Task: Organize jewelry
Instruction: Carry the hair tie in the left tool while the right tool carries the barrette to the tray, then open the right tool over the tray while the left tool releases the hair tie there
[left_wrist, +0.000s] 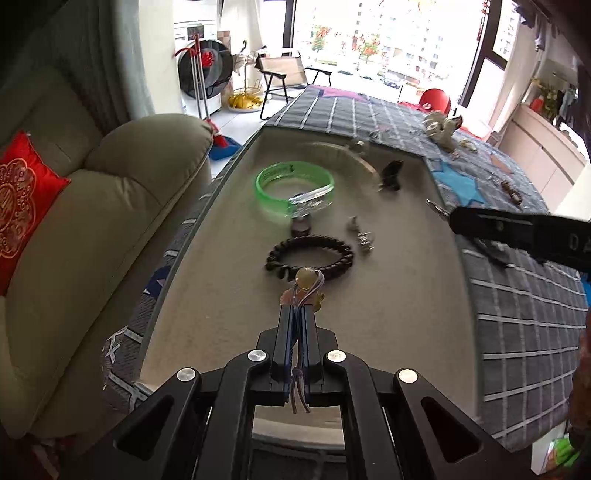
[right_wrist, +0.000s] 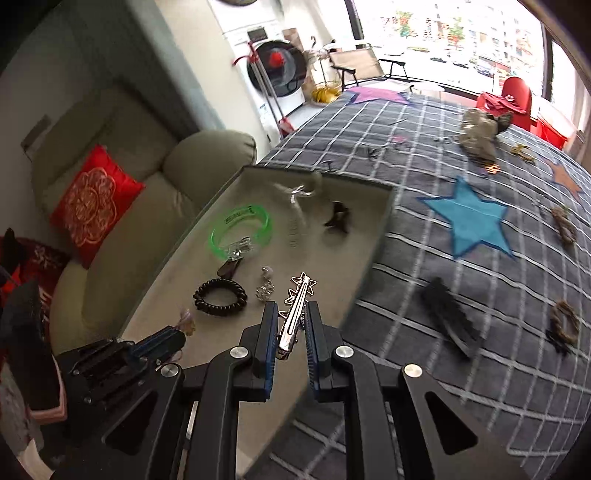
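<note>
Now the left gripper (left_wrist: 298, 308) clamps a beaded charm (left_wrist: 306, 277), the right gripper (right_wrist: 291, 314) a star hairclip (right_wrist: 297, 306).

Daylight pours in from the big window (left_wrist: 388, 40) at the far end, so bright that the street outside is washed out. Nearer, the room is evenly lit with soft, faint shadows. Motion blur smears the tray's (left_wrist: 207, 266) far contents in both views. Straight edges bow strongly, and the picture corners fall black.

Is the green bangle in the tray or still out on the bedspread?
In the tray. The green bangle lies on its beige floor, inside the walls, beside the black hair tie.
</note>
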